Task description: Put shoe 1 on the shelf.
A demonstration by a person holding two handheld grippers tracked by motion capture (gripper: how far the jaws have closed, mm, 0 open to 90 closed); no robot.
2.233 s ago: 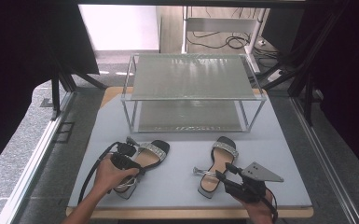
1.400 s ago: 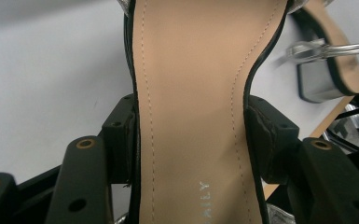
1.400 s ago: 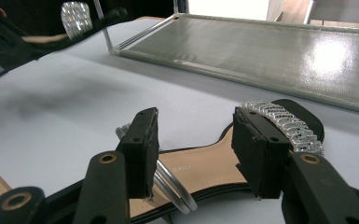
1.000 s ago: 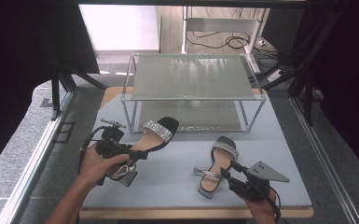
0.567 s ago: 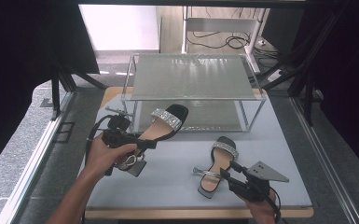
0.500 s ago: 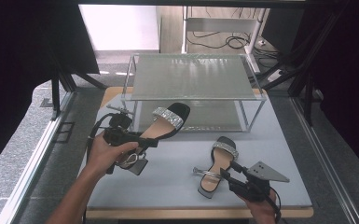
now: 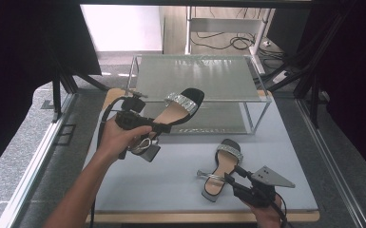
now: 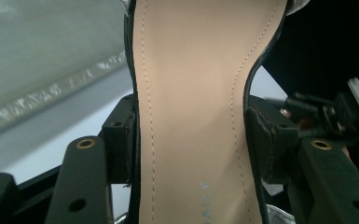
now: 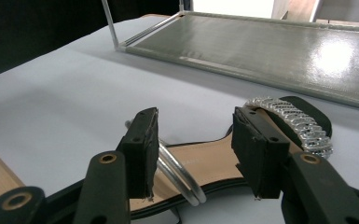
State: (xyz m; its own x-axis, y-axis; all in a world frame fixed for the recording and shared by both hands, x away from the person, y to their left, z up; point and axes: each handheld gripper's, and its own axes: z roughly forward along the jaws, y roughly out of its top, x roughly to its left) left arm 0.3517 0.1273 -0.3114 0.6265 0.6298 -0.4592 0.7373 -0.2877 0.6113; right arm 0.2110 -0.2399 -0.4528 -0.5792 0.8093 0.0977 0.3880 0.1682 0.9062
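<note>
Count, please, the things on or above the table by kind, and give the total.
Sandals: 2, one held up in the left gripper (lifted sandal), one lying on the table (flat sandal) in front of the right gripper.
Wire shelf racks: 1 (rack).
Grippers: 2.
Total: 5.

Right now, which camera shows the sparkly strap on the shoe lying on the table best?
The right gripper view: the sparkly strap is close and sharp across the toe of the shoe on the table, just past the right claw. The high view shows it small. The left gripper view looks at the lifted shoe instead.
</note>
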